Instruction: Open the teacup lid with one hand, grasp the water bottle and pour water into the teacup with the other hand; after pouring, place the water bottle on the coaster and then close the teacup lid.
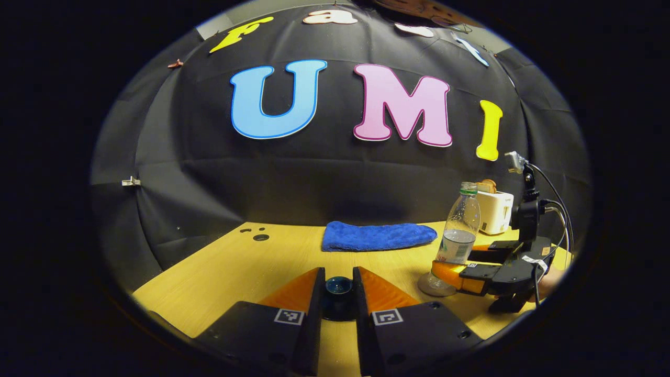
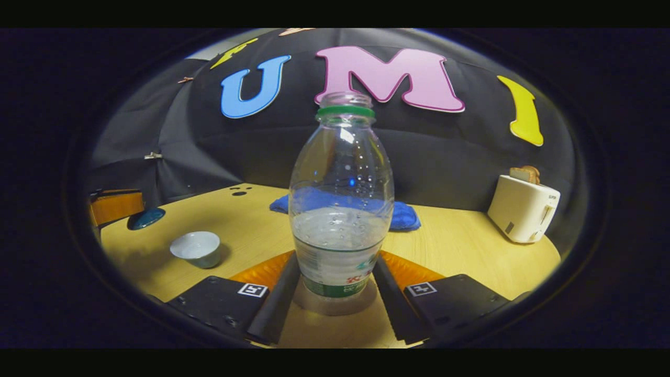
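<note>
The wooden table (image 2: 460,246) is spreading across both views, its near edge cut off by the gripper bodies. On it a blue towel (image 1: 377,235) is lying at the back, partly hidden behind the water bottle (image 2: 340,209) in the right gripper view. A white toaster (image 2: 523,209) with bread in it is sitting at the far right. The uncapped bottle, about a third full, is standing upright on a round coaster (image 2: 335,306) whose outline is hard to make out beneath it. The right gripper (image 2: 335,283) is standing with both fingers pressing on the bottle's lower body. The right gripper view is also showing the open teacup (image 2: 197,247) standing on the table well to the left. The left gripper (image 1: 338,293) is clamping the dark teacup lid (image 1: 338,287) between its fingers, above the table.
</note>
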A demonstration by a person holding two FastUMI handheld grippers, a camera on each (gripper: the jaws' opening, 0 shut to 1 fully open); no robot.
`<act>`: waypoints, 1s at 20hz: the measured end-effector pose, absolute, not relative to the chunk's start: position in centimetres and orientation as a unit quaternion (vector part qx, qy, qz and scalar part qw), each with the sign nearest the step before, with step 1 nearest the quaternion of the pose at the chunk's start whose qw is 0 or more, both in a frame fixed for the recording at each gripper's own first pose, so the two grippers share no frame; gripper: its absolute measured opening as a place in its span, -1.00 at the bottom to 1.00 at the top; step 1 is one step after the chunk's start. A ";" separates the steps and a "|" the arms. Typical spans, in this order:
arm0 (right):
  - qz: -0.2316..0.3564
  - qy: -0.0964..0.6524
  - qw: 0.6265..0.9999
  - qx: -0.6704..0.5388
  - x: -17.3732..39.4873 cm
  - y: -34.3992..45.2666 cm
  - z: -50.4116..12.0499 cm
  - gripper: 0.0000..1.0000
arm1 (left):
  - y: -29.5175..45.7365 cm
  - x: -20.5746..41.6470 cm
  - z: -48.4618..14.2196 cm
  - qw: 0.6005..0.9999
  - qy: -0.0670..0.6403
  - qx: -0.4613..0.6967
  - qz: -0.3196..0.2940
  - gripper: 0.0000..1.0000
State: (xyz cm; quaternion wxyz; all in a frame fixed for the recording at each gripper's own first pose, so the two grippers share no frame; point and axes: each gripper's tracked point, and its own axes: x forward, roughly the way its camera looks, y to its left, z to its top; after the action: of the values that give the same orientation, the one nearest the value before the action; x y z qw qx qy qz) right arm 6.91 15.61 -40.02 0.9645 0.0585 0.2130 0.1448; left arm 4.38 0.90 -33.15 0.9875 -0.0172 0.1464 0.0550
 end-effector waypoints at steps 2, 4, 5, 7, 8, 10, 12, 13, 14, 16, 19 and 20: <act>0.154 0.232 0.958 0.063 6.1 16.1 -40.8 0.70 | 0.5 4.9 -33.4 0.988 0.146 -0.018 0.053 -0.34; 0.153 0.240 0.956 0.074 5.7 16.1 -40.8 0.92 | 0.3 5.7 -33.8 0.988 0.144 -0.017 0.051 -0.34; 0.151 0.248 0.954 0.078 5.2 15.9 -40.9 0.93 | 0.1 6.1 -34.1 0.988 0.143 -0.016 0.050 -0.35; 0.144 0.261 0.951 0.085 4.0 15.4 -41.0 0.93 | -0.2 7.1 -34.8 0.989 0.142 -0.012 0.048 -0.34; 0.143 0.265 0.949 0.090 3.4 15.2 -40.9 0.93 | -0.5 7.6 -35.1 0.989 0.142 -0.010 0.045 -0.34; 0.140 0.270 0.947 0.100 1.8 14.5 -40.2 0.97 | -0.8 8.4 -36.0 0.989 0.145 -0.004 0.042 -0.35; 0.134 0.273 0.947 0.104 0.6 13.6 -39.4 0.97 | -1.0 8.8 -37.2 0.987 0.154 0.003 0.040 -0.34; 0.131 0.272 0.948 0.104 0.2 13.1 -38.9 0.93 | -1.2 8.9 -37.7 0.986 0.160 0.004 0.038 -0.34; 0.127 0.271 0.949 0.100 -0.1 12.5 -38.5 0.97 | -1.3 9.0 -38.4 0.985 0.167 0.004 0.037 -0.34; 0.123 0.265 0.952 0.094 -0.6 11.6 -37.5 0.97 | -1.2 9.1 -39.4 0.983 0.180 -0.001 0.040 -0.34; 0.119 0.265 0.953 0.084 -1.1 10.4 -36.8 0.96 | -0.9 9.0 -40.2 0.981 0.190 -0.001 0.048 -0.33; 0.117 0.264 0.954 0.080 -1.2 9.9 -36.7 0.96 | -0.9 9.0 -40.5 0.980 0.192 0.004 0.049 -0.32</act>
State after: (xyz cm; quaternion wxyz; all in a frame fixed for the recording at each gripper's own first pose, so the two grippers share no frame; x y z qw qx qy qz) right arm -1.20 9.93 -36.68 0.9539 0.0800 0.2644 0.1170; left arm 9.01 -0.87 -40.46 0.9802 0.0041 0.1917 0.0490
